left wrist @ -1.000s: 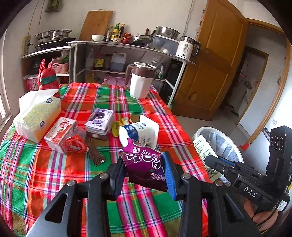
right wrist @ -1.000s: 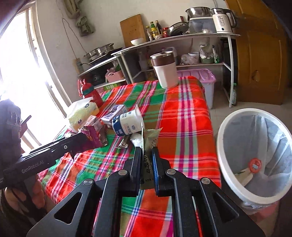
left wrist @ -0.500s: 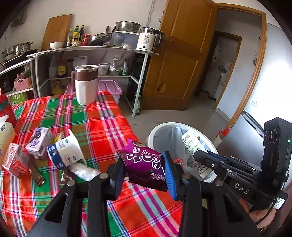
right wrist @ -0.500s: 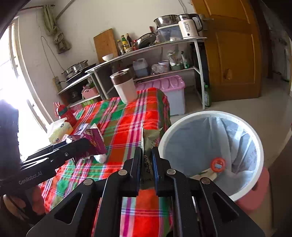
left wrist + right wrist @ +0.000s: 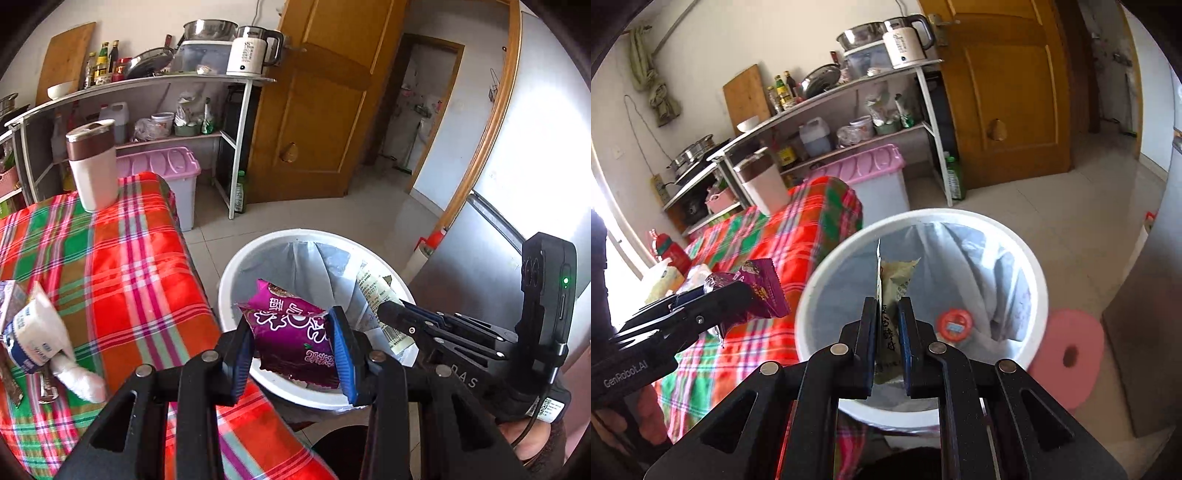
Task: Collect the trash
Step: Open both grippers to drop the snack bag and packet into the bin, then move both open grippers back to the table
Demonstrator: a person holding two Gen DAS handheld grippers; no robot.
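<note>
My left gripper (image 5: 291, 354) is shut on a purple snack packet (image 5: 291, 332) and holds it over the near rim of the white trash bin (image 5: 236, 266). My right gripper (image 5: 888, 332) is shut on a flat beige wrapper (image 5: 892, 284) and holds it above the bin's mouth (image 5: 1039, 295). The bin has a grey liner with a round red lid (image 5: 955, 323) lying inside. Each gripper shows in the other's view: the right gripper (image 5: 391, 314) with the wrapper (image 5: 376, 295), and the left gripper (image 5: 738, 291) with the purple packet (image 5: 764, 295).
The plaid-covered table (image 5: 122, 266) stands left of the bin and holds a white milk pouch (image 5: 37, 332), a crumpled tissue (image 5: 77, 376) and a tall white jug (image 5: 92, 162). A pink foam ring (image 5: 1071, 354) lies beside the bin. A metal shelf rack (image 5: 236, 147) and a wooden door (image 5: 325, 110) stand behind.
Both grippers have swung right, away from the table, and now hang over the trash bin. Each still holds its piece of trash.
</note>
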